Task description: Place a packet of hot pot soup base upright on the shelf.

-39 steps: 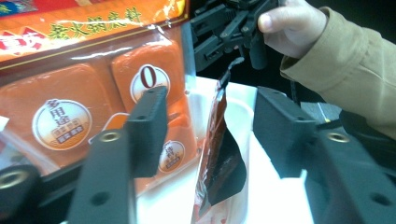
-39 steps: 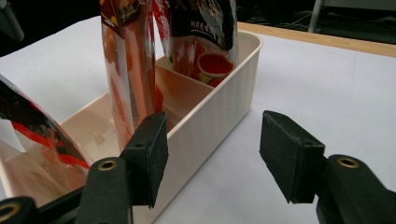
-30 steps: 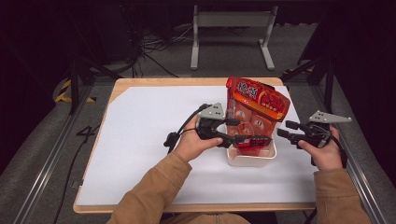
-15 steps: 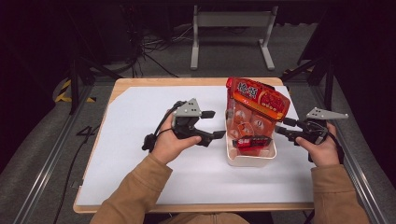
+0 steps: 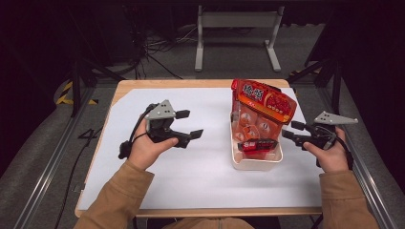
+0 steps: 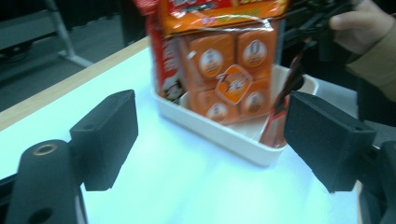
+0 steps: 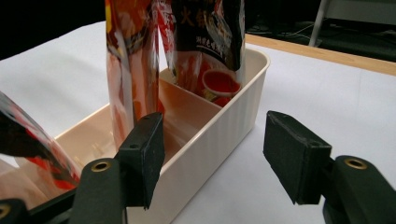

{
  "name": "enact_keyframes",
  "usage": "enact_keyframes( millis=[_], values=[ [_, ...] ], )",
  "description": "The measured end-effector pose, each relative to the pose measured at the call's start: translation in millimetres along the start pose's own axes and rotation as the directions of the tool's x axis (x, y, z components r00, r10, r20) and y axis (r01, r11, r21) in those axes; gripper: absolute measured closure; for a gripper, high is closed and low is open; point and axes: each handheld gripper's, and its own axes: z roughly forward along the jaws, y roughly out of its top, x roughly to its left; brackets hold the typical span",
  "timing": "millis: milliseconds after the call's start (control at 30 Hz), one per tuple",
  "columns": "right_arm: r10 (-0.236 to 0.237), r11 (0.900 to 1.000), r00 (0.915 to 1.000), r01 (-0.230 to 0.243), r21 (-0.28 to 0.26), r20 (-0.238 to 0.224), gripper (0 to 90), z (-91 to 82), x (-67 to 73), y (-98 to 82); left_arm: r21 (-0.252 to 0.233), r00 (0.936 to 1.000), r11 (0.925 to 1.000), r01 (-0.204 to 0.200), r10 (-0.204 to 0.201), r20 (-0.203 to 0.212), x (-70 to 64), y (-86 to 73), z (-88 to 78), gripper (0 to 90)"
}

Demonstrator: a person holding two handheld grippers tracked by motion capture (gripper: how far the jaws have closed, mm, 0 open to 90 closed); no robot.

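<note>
Red-orange plastic snack bag [image 5: 261, 101]: propped upright by cream ribbed plastic bin [image 5: 256, 162]; left tongs [image 5: 190, 125] just opening, empty; right tongs [image 5: 292, 130] agape, straddling bin wall.

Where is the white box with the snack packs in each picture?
High view: the white box sits right of the table's middle, between the left gripper and the right gripper.
Left gripper view: it lies ahead, right of centre, beyond the open jaws.
Right gripper view: close up, its wall stands between the open jaws.
Shared landmark: the tall orange snack pack standing in it.
</note>
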Motion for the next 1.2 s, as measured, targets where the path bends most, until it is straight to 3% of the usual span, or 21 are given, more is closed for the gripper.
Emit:
enact_keyframes(
  millis=[267,667,733,867,1100,1200],
  values=[
    [-0.012,1.000,0.9997,0.012,-0.007,0.022,36.9,-5.1,0.0,-6.6,0.010,0.9962,0.9990,0.042,-0.041,-0.077,15.9,-25.9,-23.8,15.8],
    [-0.047,0.998,0.9987,0.048,-0.044,0.018,33.5,-7.2,3.0,-13.5,0.002,0.9808,0.9945,0.105,-0.103,-0.166,32.7,-61.7,-47.3,14.6],
    [-0.045,0.998,0.9988,0.046,-0.046,0.020,33.4,-8.0,2.6,-14.2,-0.015,0.9744,0.9928,0.118,-0.119,-0.191,35.8,-69.7,-51.1,14.5],
    [-0.046,0.998,0.9988,0.047,-0.053,0.018,33.4,-9.5,2.3,-14.5,-0.001,0.9641,0.9908,0.135,-0.132,-0.230,43.2,-82.2,-56.0,14.5],
    [-0.059,0.996,0.9982,0.059,-0.063,0.007,33.5,-9.5,3.4,-13.5,-0.038,0.9408,0.9781,0.205,-0.207,-0.268,53.9,-101.9,-57.9,14.5],
    [-0.061,0.996,0.9980,0.062,-0.066,0.012,33.5,-10.8,3.2,-12.7,-0.041,0.9310,0.9748,0.219,-0.221,-0.290,59.0,-110.9,-59.0,14.6]
  ],
)
